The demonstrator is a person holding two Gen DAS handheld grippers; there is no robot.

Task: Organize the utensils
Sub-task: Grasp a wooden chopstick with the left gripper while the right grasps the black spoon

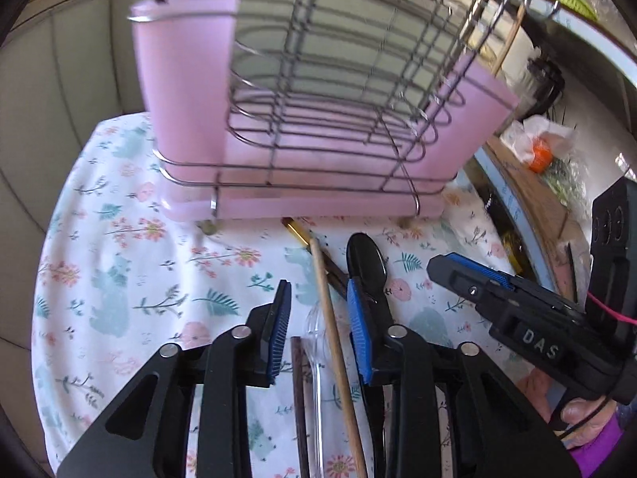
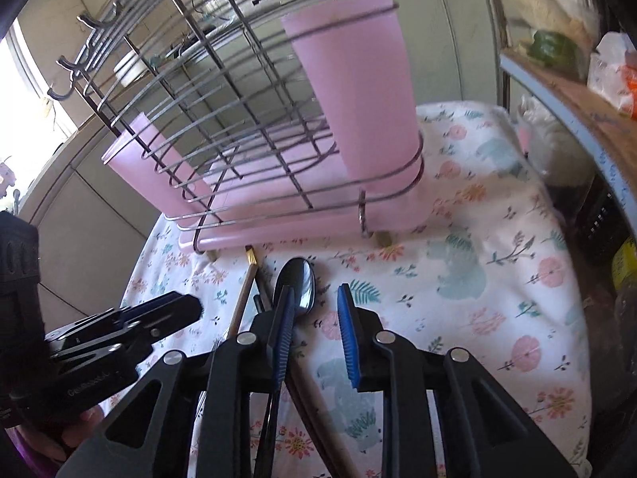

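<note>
Both claws (image 1: 318, 318) (image 2: 314, 330) hang open over utensils (image 1: 330, 318) before the rack (image 1: 318, 119).

A table covered by a floral cloth (image 1: 119, 263) carries a wire rack on a pink tray (image 1: 318, 195), and just before it lie a black spoon (image 1: 366, 259), wooden chopsticks (image 1: 334, 334) and a clear plastic spoon (image 1: 316, 342).

Wire rack (image 1: 318, 91) with a pink tray and two pink cups (image 1: 183, 91), standing on the flowered cloth, one dark stick poking out of a cup. In front of it, lying flat and close together: a black spoon (image 1: 366, 257) with bowl toward the rack, a pale wooden chopstick (image 1: 334, 330), a dark chopstick (image 1: 298, 402), a clear plastic spoon (image 1: 316, 358).
</note>
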